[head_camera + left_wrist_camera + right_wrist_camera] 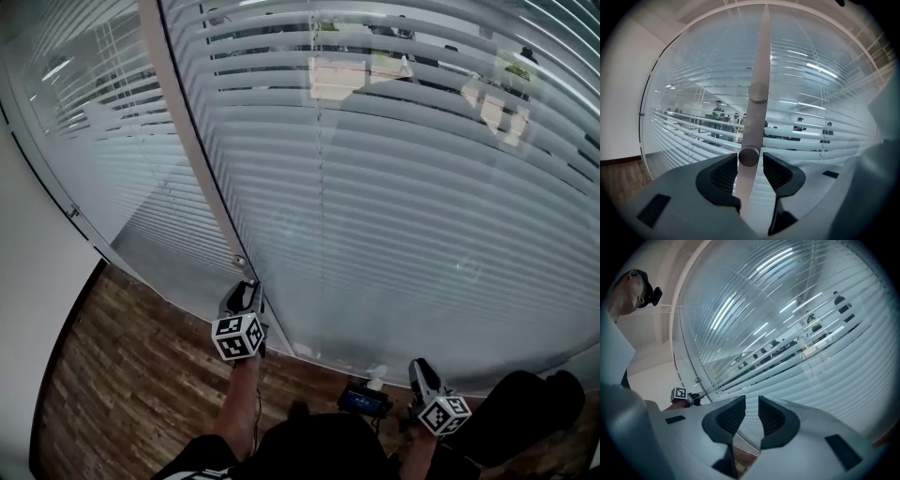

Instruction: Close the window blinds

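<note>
I am holding the left tool (750,164) up to the frame post (761,56) beside the window blinds (422,187). Its jaws are standing part-open on either side of a round knob (749,156), with thin gaps showing, so I am judging that it is gripping nothing yet. The right tool (751,411) is hanging low, near the wooden floor (122,375), its jaws a narrow slit apart and empty. The upper slats are tilted enough that the room beyond is showing through.

I am seeing three risks. If I am closing off-centre, the pads may slip off the smooth knob as I twist. Turning the wrong way would be opening the slats further. Forcing the knob past its stop could be straining the mechanism.
</note>
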Demonstrator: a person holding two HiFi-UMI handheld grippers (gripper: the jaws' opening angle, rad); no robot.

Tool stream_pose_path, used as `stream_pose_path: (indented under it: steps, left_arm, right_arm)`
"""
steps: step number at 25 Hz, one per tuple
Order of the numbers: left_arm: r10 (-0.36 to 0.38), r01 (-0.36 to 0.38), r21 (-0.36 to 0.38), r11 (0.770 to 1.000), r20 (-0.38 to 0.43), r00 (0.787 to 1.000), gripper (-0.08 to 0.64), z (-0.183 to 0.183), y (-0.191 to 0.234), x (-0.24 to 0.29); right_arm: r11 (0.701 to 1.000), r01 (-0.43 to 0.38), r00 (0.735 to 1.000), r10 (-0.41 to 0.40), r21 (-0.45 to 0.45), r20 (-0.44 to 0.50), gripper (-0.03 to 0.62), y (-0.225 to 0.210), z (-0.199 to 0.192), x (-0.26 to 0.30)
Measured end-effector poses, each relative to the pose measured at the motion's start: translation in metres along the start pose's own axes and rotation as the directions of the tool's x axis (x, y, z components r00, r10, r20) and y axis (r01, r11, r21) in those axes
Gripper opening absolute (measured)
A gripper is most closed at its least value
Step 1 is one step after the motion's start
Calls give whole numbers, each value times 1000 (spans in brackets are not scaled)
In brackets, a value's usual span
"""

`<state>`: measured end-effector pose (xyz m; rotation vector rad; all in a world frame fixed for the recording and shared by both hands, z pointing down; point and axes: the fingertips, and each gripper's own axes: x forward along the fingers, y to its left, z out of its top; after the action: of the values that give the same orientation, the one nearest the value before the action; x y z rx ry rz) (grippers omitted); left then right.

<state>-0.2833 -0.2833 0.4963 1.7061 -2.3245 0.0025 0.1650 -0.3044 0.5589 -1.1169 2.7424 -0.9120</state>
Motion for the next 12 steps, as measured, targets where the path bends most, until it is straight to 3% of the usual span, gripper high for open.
stream_pose_path:
  steps: [7,12]
  left_arm:
    - [-15,15,8,1000,-2,1000,179,0,0,1]
    - [-3,4,-2,1000,11,1000,175,18,-10,-8]
  right_arm:
    - [1000,-1,1000,1,3,-12,92,2,-2,1]
    - [1000,-2,1000,2,-5,3,92,8,20,-11]
